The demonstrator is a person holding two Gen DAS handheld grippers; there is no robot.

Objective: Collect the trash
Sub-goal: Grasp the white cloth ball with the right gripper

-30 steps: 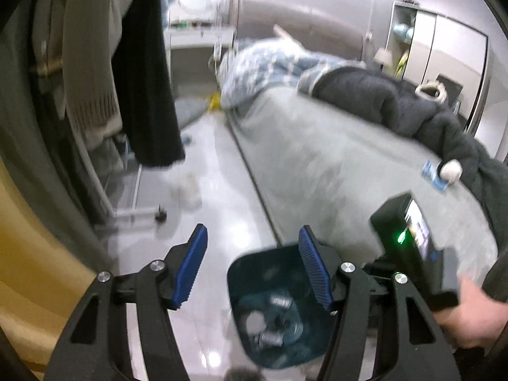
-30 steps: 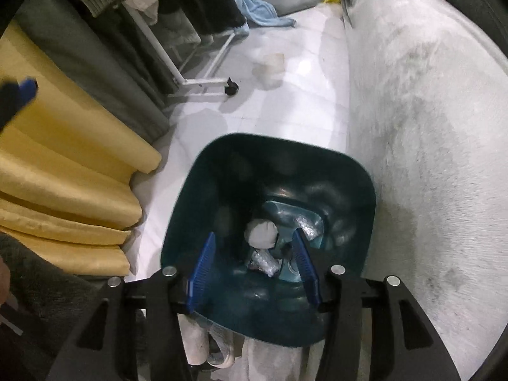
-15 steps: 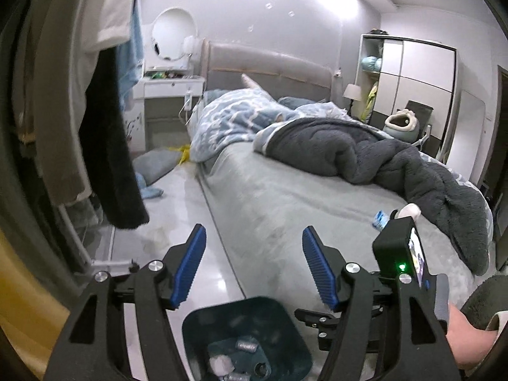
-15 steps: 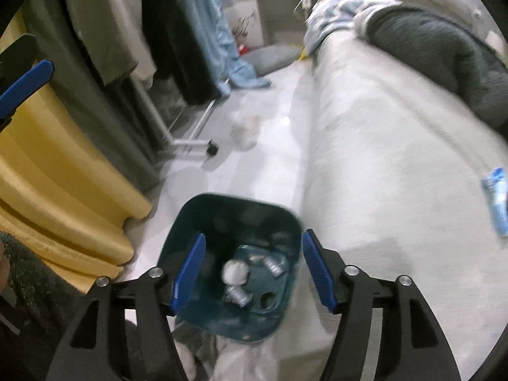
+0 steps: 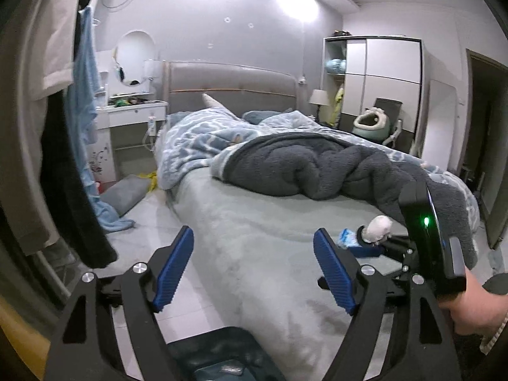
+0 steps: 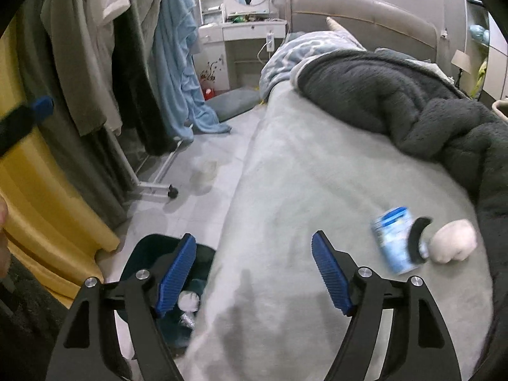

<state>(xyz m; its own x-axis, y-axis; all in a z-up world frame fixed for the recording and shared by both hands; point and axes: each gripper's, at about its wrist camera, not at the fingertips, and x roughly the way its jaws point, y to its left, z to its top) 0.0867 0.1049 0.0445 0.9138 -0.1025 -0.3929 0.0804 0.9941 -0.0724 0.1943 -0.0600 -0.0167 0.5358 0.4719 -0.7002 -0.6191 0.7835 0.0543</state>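
teal bin (image 6: 143,254) beside bed edge (image 6: 235,190).

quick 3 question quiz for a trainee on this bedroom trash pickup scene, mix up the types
1. True or false: the right tongs grip the blue-and-white printed packet.
2. The dark teal plastic bin stands: A) on the grey bed sheet B) on the floor beside the bed C) on the white dressing table.
3. Fill in: beside the packet on the grey bed sheet lies a white crumpled ____.

Key: 1 false; 2 B; 3 wad.
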